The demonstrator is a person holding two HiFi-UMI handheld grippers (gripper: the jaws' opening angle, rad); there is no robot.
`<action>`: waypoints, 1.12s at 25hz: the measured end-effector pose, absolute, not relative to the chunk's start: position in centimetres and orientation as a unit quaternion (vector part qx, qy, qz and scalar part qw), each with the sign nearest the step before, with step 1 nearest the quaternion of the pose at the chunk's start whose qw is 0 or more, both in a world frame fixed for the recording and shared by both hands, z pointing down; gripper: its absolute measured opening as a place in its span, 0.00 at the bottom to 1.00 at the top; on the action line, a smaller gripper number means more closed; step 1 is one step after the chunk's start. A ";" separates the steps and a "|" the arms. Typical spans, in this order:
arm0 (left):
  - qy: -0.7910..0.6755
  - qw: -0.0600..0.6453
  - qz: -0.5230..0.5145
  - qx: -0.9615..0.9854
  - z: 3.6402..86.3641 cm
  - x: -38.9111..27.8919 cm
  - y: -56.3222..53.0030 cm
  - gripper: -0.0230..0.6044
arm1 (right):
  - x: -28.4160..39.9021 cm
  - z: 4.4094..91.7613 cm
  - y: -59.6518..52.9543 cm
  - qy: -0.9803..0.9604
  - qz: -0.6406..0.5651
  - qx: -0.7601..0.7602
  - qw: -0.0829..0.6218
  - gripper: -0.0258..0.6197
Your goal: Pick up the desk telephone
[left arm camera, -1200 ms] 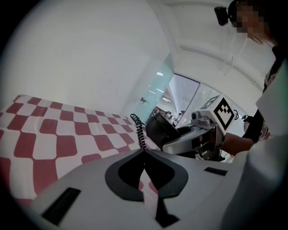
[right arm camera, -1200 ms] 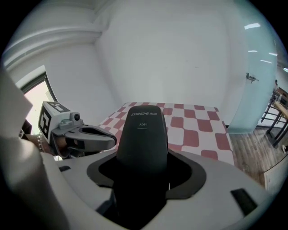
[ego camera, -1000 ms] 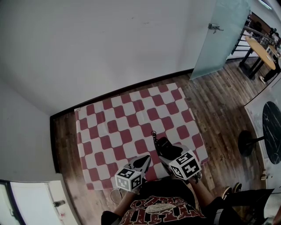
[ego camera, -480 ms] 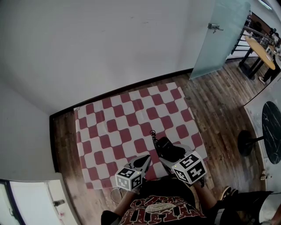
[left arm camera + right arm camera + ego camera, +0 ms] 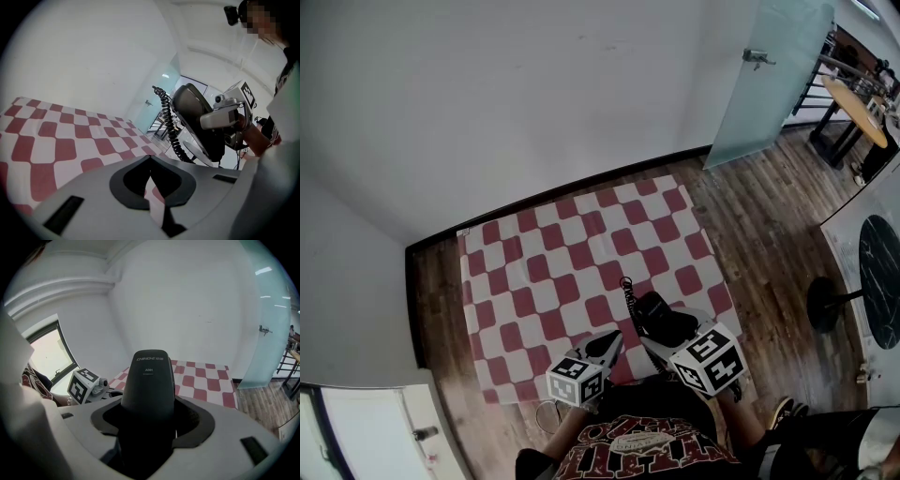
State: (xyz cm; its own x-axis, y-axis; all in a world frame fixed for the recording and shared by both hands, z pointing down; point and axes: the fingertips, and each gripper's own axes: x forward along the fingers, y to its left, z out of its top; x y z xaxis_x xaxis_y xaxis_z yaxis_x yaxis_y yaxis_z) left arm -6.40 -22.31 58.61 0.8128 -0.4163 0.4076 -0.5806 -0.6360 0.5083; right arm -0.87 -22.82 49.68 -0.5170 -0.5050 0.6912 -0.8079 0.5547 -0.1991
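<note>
The black desk telephone is held up above the near edge of the red and white checkered cloth, with my right gripper shut on it. Its coiled cord stands up from its far end. In the right gripper view the telephone fills the gap between the jaws of the right gripper. My left gripper hovers just left of it, shut on nothing. In the left gripper view the telephone and cord hang to the right of the left gripper.
The cloth covers a low square table on a wooden floor, with white walls behind. A frosted glass door stands at the back right, a round wooden table beyond it. A black round stand is on the right.
The right gripper's marker cube has drifted a little to the right and down with the telephone still in the jaws. The left gripper has stayed still.
</note>
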 end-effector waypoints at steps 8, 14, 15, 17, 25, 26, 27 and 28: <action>-0.278 0.324 0.129 0.895 58.7 -6.3 -22.5 0.04 | -0.9 49.6 -22.8 -0.833 0.259 0.390 0.294 0.49; -0.277 0.324 0.131 0.895 58.8 -6.3 -22.4 0.04 | -0.9 49.6 -22.9 -0.833 0.257 0.390 0.296 0.49; -0.276 0.324 0.131 0.895 58.8 -6.3 -22.4 0.04 | -0.9 49.6 -22.9 -0.833 0.258 0.390 0.295 0.49; -0.276 0.324 0.131 0.895 58.9 -6.2 -22.4 0.04 | -0.9 49.6 -22.9 -0.833 0.258 0.390 0.295 0.49; -0.277 0.326 0.133 0.894 59.0 -6.3 -22.6 0.04 | -1.0 49.7 -23.2 -0.834 0.257 0.387 0.298 0.49; -0.277 0.326 0.133 0.894 59.1 -6.3 -22.7 0.04 | -1.0 49.7 -23.2 -0.834 0.257 0.387 0.297 0.49; -0.277 0.326 0.133 0.894 59.1 -6.3 -22.7 0.04 | -0.9 49.7 -23.3 -0.834 0.257 0.387 0.297 0.49; -0.277 0.326 0.134 0.894 59.1 -6.3 -22.8 0.04 | -0.9 49.7 -23.4 -0.834 0.257 0.387 0.297 0.49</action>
